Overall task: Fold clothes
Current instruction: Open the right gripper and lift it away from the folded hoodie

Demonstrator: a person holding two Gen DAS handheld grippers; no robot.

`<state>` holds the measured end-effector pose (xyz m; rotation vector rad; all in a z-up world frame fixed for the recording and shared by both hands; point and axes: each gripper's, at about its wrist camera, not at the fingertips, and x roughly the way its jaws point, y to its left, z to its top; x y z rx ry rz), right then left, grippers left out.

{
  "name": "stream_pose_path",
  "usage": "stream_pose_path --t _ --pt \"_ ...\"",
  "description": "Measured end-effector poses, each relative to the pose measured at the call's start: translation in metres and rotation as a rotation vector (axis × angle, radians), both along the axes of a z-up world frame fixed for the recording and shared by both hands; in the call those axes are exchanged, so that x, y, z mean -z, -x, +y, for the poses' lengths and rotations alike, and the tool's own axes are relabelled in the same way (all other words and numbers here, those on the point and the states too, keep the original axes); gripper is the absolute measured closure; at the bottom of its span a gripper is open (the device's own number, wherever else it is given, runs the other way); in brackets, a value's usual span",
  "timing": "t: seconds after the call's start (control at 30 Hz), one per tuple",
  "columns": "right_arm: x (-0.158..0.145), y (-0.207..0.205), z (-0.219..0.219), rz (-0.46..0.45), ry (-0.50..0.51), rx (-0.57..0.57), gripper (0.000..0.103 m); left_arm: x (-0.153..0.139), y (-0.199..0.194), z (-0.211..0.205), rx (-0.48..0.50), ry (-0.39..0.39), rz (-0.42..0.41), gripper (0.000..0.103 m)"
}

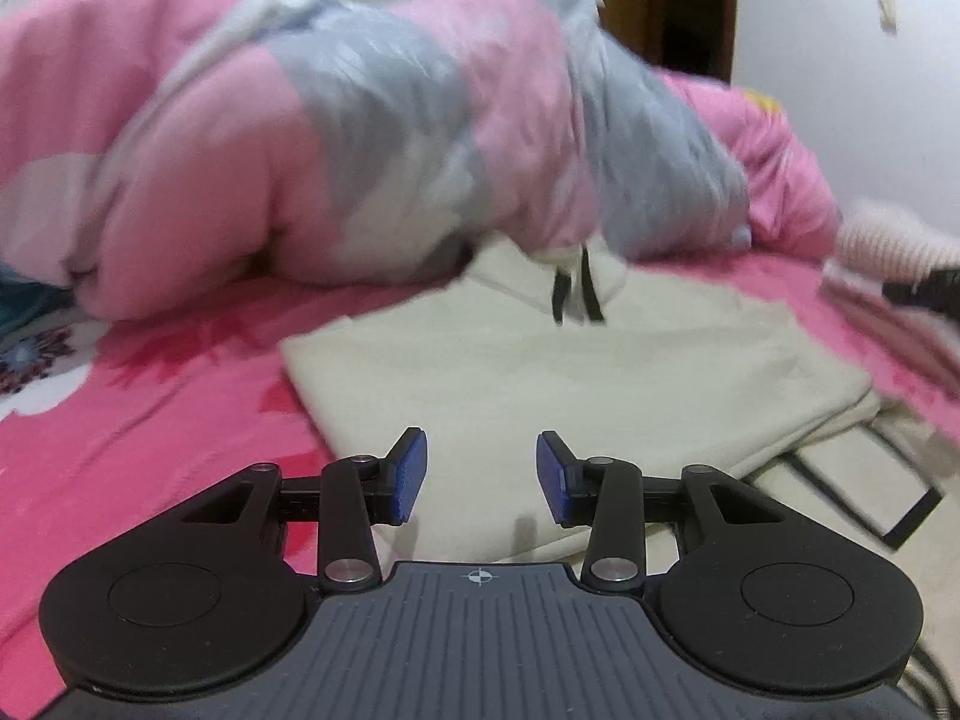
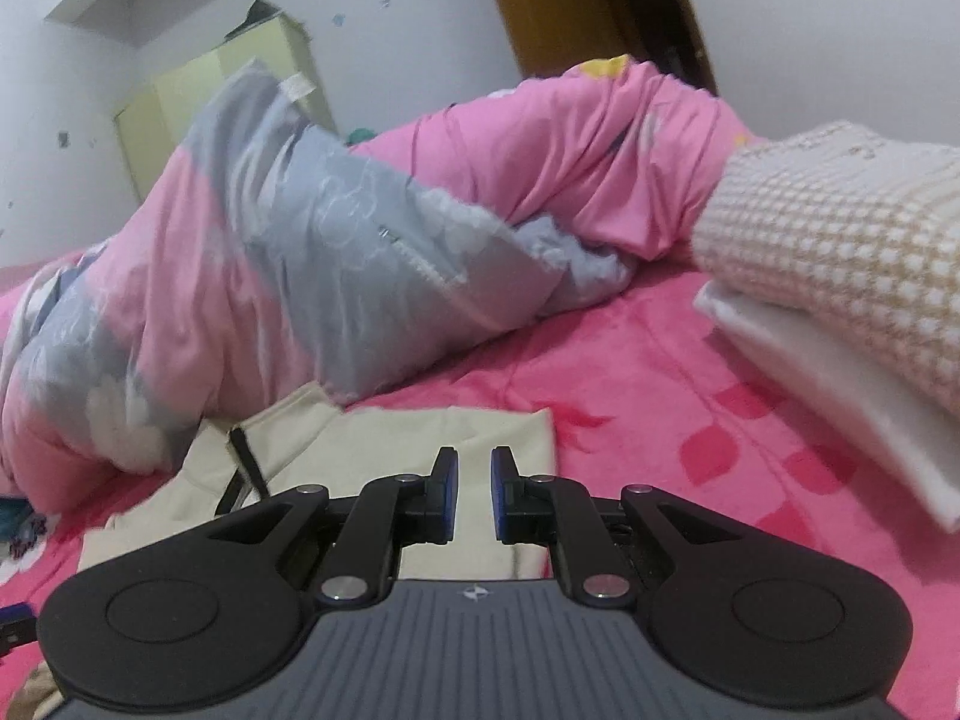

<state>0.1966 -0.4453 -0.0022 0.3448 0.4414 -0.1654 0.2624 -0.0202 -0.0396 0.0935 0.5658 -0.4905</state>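
A cream garment point(image 1: 540, 372) with black drawstrings point(image 1: 576, 294) lies folded flat on the pink bed sheet point(image 1: 150, 420). My left gripper point(image 1: 482, 468) hovers open over its near edge, nothing between the blue pads. In the right wrist view the same cream garment point(image 2: 384, 438) lies just ahead of my right gripper point(image 2: 474, 483), whose jaws stand a narrow gap apart and hold nothing. A black strip point(image 2: 246, 456) runs across the garment's left part.
A bunched pink and grey quilt point(image 1: 360, 138) is heaped behind the garment. A folded stack with a waffle-knit cream piece point(image 2: 852, 252) on a white one point(image 2: 840, 408) sits at the right. Walls, a green cabinet point(image 2: 210, 90) and a wooden door frame point(image 2: 576, 6) stand behind.
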Motion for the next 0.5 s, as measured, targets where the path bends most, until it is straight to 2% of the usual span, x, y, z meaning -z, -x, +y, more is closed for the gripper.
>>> stream_pose_path --t 0.1,0.17,0.27,0.37,0.43,0.5 --pt "0.020 -0.012 0.012 0.044 -0.007 -0.071 0.091 0.010 -0.005 -0.002 -0.009 -0.017 0.027 0.064" --pt "0.043 -0.023 0.019 0.117 -0.030 -0.143 0.091 0.016 -0.007 -0.001 -0.018 -0.023 0.044 0.064" --pt "0.071 -0.028 0.027 0.191 -0.009 -0.169 0.093 0.025 -0.011 0.000 -0.030 -0.031 0.070 0.064" --pt "0.049 -0.033 0.038 0.271 0.054 -0.156 0.091 0.032 -0.014 0.003 -0.041 -0.028 0.093 0.064" --pt "0.028 -0.034 0.059 0.253 0.114 -0.160 0.091 0.032 -0.014 0.011 -0.043 0.023 0.100 0.064" --pt "0.002 -0.038 0.091 0.169 0.145 -0.254 0.091 0.032 -0.013 0.020 -0.046 0.085 0.104 0.064"
